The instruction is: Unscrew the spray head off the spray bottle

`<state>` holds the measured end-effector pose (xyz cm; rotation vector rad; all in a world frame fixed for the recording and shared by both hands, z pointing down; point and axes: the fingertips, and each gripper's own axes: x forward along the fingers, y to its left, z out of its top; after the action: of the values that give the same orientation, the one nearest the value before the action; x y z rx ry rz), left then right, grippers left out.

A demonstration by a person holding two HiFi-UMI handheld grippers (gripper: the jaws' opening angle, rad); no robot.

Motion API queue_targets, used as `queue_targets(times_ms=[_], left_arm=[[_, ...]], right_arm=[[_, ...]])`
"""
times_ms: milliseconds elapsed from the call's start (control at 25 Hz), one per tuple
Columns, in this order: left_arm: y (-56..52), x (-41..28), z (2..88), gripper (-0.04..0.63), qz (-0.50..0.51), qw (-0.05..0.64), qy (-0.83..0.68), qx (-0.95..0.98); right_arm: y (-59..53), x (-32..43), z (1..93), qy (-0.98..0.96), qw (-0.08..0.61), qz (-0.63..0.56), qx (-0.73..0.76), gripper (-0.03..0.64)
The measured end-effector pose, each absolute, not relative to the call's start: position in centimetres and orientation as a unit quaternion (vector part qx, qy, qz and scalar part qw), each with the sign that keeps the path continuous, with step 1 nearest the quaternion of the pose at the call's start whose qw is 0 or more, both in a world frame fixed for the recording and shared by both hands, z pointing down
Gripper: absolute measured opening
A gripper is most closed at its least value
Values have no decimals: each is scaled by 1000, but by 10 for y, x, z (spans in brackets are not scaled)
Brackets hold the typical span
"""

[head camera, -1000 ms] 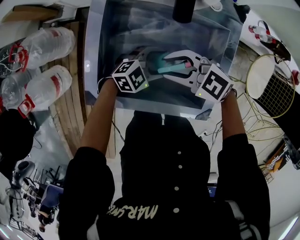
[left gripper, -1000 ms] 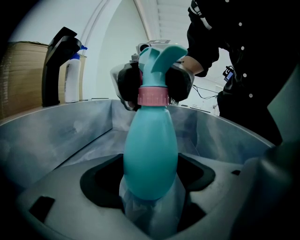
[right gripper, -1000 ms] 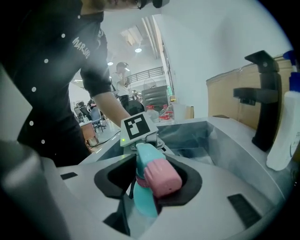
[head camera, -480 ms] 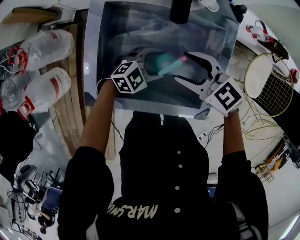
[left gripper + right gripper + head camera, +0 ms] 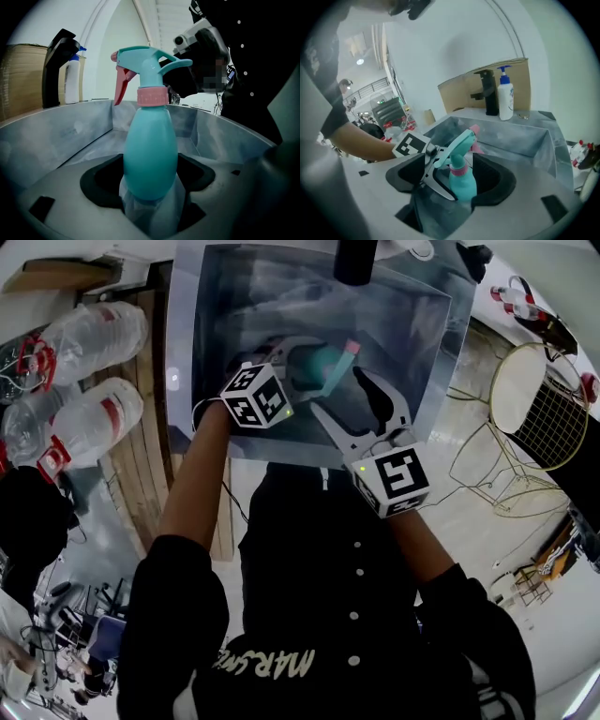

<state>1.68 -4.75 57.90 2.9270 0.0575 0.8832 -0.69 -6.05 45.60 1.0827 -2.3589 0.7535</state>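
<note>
A teal spray bottle [image 5: 319, 360] [image 5: 150, 154] [image 5: 463, 183] stands upright over a steel sink [image 5: 216, 306]. Its teal spray head [image 5: 146, 58] with a pink trigger [image 5: 121, 86] sits on a pink collar [image 5: 152, 96]. My left gripper [image 5: 298, 369] [image 5: 150, 208] is shut on the bottle's lower body. My right gripper [image 5: 339, 392] [image 5: 450, 187] sits on the near side of the bottle, and its jaws are opening. The bottle shows in line between its tips, and neither pad touches it.
A black faucet [image 5: 487, 91] [image 5: 58, 61] and a white pump bottle [image 5: 505, 98] stand at the sink's far rim, with cardboard behind. Large clear water jugs [image 5: 94, 329] lie on the floor at left. A round wire stool [image 5: 544, 418] is at right.
My right gripper has let go of the spray head, opened wide, and swung from the bottle's right side round to the near side. The left gripper and the bottle have stayed put.
</note>
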Motion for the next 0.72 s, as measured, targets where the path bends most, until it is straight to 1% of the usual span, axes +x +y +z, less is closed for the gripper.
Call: queue_targets(times_ms=[80, 320, 560, 680, 720], left_arm=[[-48, 18, 579, 362, 289, 43, 15, 956], [-48, 19, 580, 362, 289, 43, 12, 956], [-47, 19, 579, 362, 292, 41, 9, 955], [-47, 19, 580, 362, 293, 39, 9, 955], [-47, 19, 580, 362, 293, 38, 9, 955]], right_arm=[[-62, -12, 463, -839, 235, 262, 415, 324], [-68, -21, 471, -824, 243, 243, 450, 315], [-76, -16, 474, -823, 269, 217, 451, 226], [-79, -16, 477, -822, 275, 208, 453, 218], [-80, -15, 478, -821, 277, 202, 457, 206]])
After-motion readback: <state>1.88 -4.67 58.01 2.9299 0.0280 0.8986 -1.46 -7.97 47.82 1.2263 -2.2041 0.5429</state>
